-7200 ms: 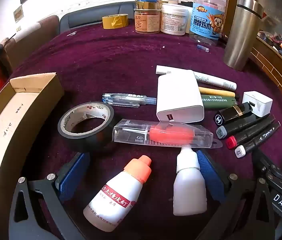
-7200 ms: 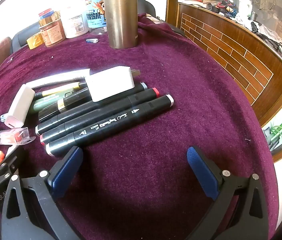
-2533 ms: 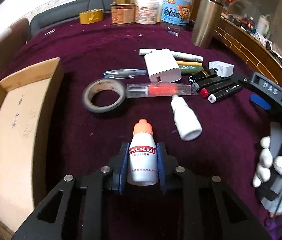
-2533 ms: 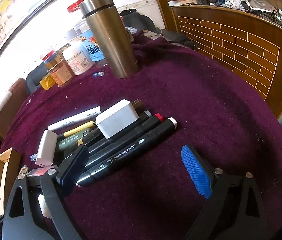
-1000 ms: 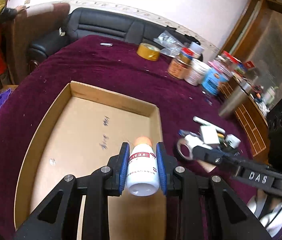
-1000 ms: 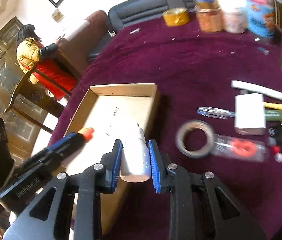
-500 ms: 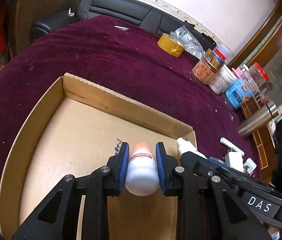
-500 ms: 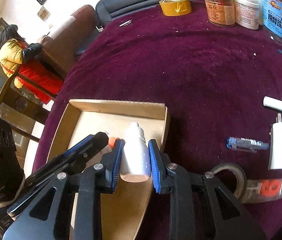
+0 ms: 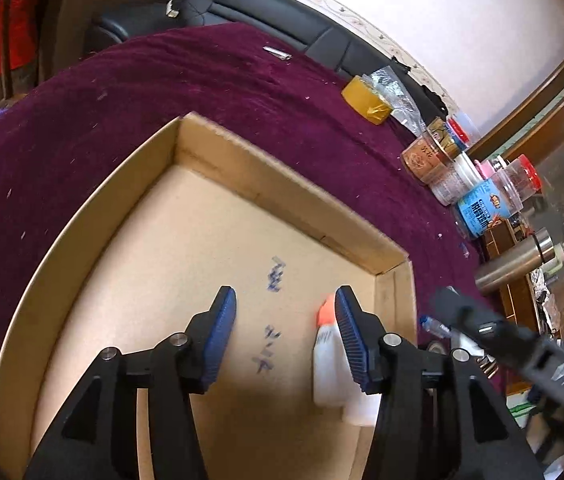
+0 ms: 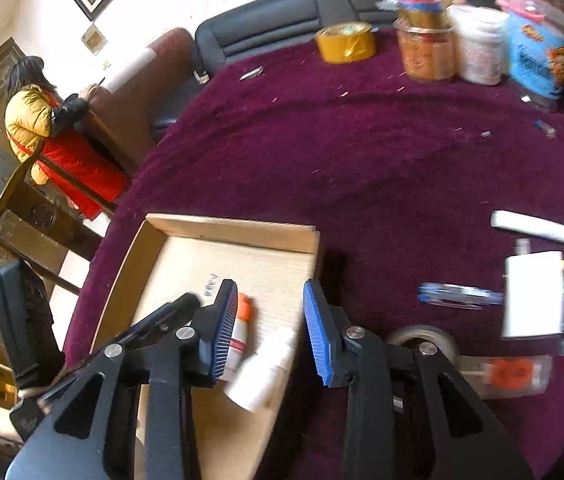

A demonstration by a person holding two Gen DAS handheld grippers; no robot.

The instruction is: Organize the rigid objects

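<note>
A shallow cardboard box (image 9: 93, 216) lies on the purple tablecloth; it also shows in the right wrist view (image 10: 237, 228). Two bottles lie inside it by its right wall: an orange-capped white bottle (image 9: 328, 340) (image 10: 239, 332) and a plain white bottle (image 10: 261, 368). My left gripper (image 9: 284, 336) is open and empty above the box floor, the orange-capped bottle beside its right finger. My right gripper (image 10: 269, 320) is open and empty over the box's right wall, above the plain white bottle.
Outside the box to the right lie a tape roll (image 10: 422, 340), a clear packet with an orange item (image 10: 510, 372), a pen (image 10: 458, 294), a white power bank (image 10: 534, 294) and a white tube (image 10: 542, 232). Jars (image 10: 426, 56) and yellow tape (image 10: 346, 42) stand at the far edge.
Both grippers have opened and let go of their bottles, which now lie in the box. Both grippers have pulled back slightly.
</note>
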